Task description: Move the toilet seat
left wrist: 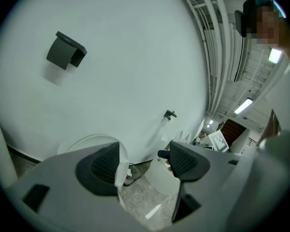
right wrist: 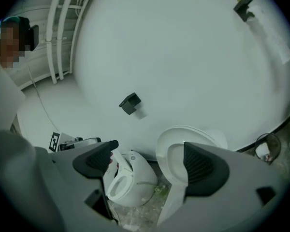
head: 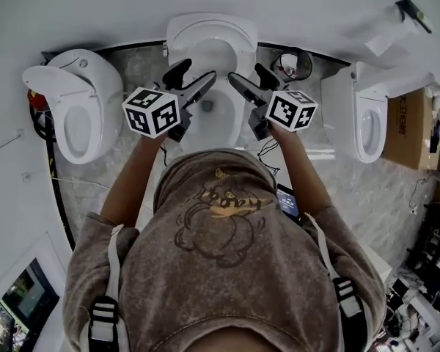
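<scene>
Head view: the left gripper (head: pixel 202 68) and the right gripper (head: pixel 243 72) are held side by side above the bowl of the middle toilet (head: pixel 205 123), both pointing toward the wall. Each has its jaws standing well apart, with nothing clamped. The toilet seat (head: pixel 183 31) stands raised just ahead of both grippers, leaning back toward the wall. A second toilet (head: pixel 77 101) stands off to the left of the left gripper. A third toilet (head: pixel 367 116) stands off to the right of the right gripper, with a cardboard box (head: pixel 411 123) beyond it. Left gripper view: the left gripper (left wrist: pixel 142 161) is open, and only the speckled floor (left wrist: pixel 145 202) and the wall show in the gap. The toilet seat (left wrist: pixel 87 140) rises as a white arc behind the left-hand jaw, and a white edge runs close along that jaw's pad. Contact cannot be confirmed. A black wall fitting (left wrist: pixel 65 50) sits high and to the left of the gripper. Right gripper view: the right gripper (right wrist: pixel 147 161) is likewise open. The toilet seat (right wrist: pixel 171 149) stands upright just inside the right-hand jaw, its edge running down along the pad. Whether it touches the pad cannot be told. The second toilet (right wrist: pixel 128 178) shows lower in the gap, nearer the left-hand jaw. A black wall fitting (right wrist: pixel 130 103) is above the gap.
</scene>
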Motion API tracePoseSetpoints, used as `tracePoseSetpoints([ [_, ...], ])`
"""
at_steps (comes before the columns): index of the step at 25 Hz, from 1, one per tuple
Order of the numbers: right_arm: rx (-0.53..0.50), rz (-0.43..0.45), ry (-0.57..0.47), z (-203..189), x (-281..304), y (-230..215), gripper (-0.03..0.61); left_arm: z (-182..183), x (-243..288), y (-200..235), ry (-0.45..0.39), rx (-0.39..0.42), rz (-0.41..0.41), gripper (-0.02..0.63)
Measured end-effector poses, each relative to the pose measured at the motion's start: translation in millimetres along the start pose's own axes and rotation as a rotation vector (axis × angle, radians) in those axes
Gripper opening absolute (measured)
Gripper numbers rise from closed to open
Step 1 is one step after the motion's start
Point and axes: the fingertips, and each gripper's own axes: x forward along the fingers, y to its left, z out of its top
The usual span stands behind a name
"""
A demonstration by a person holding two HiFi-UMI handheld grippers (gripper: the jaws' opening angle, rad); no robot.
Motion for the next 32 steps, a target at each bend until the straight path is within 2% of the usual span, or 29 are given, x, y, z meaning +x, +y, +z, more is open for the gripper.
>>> tracePoseSetpoints([
  [6,-0.146,-0.001,-0.004,0,-28,21,0.468,-5,-12,-23,0.004,0.085,-0.011,0.321],
  [13,-0.258,0.008,-0.072,0,-50,48,0.468,2,-36,-33,-0.068,0.153,0.048,0.321],
  [18,-0.347,-0.013,-0.115,5,-66,53,0.358,14,-52,-34,-0.133,0.179,0.086,0.299],
  [19,-0.359,-0.014,-0.122,6,-68,53,0.340,14,-54,-34,-0.133,0.192,0.088,0.278],
  [22,-0.380,-0.022,-0.134,4,-74,52,0.232,13,-57,-35,-0.132,0.220,0.097,0.212],
  [25,-0.414,-0.050,-0.136,1,-77,50,0.149,9,-58,-37,-0.146,0.212,0.093,0.139],
  [29,-0.442,-0.094,-0.146,-4,-76,46,0.074,6,-61,-36,-0.180,0.191,0.094,0.037],
  [32,-0.441,-0.117,-0.159,-5,-77,43,0.026,3,-61,-36,-0.182,0.207,0.102,0.015],
])
